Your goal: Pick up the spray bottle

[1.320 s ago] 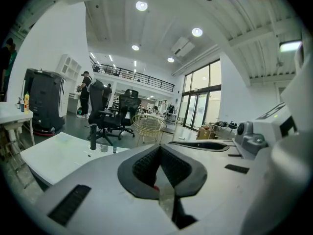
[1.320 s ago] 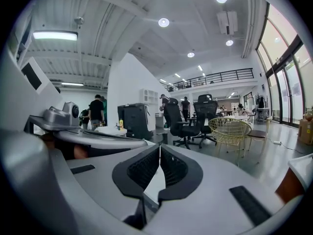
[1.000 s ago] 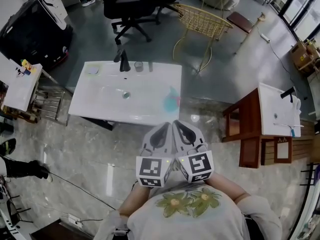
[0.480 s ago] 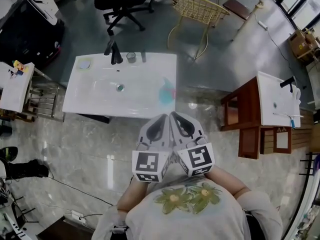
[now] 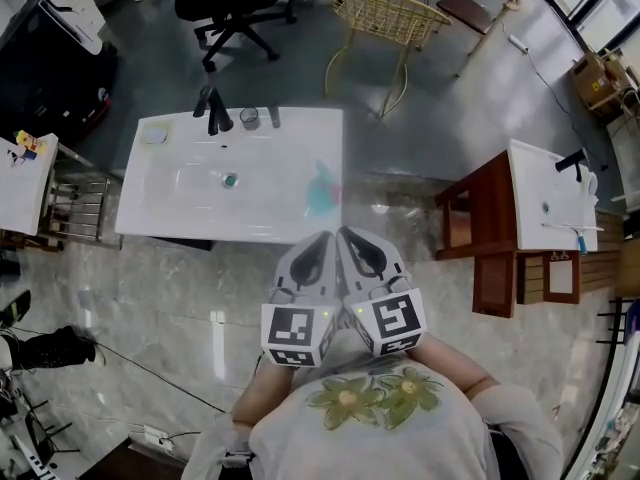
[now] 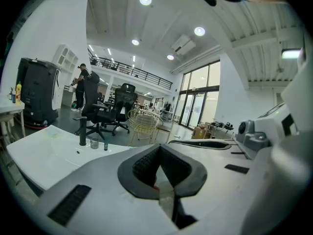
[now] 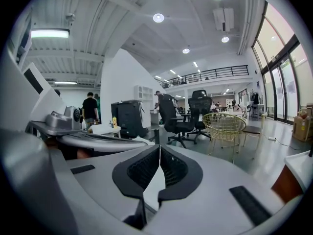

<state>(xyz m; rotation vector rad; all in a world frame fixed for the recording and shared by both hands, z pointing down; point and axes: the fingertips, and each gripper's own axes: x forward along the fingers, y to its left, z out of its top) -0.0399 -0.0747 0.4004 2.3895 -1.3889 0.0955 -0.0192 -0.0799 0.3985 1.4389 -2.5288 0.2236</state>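
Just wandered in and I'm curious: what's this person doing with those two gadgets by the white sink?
A person holds the left gripper and right gripper side by side before their chest, both shut and empty. The teal spray bottle sits untouched near the right edge of the white sink counter ahead.

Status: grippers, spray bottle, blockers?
Shut, empty: left hand-held gripper, right hand-held gripper. Untouched spray bottle on sink counter, right end. Nothing in between.

Person wears a light grey shirt (image 5: 440, 446) printed with two yellow-green flowers (image 5: 375, 396); left gripper (image 5: 326, 236) and right gripper (image 5: 343, 232) are pale grey teardrop shells with black ribbed pads (image 6: 145, 164), each carrying a white cube (image 5: 296, 335) of black square markers.
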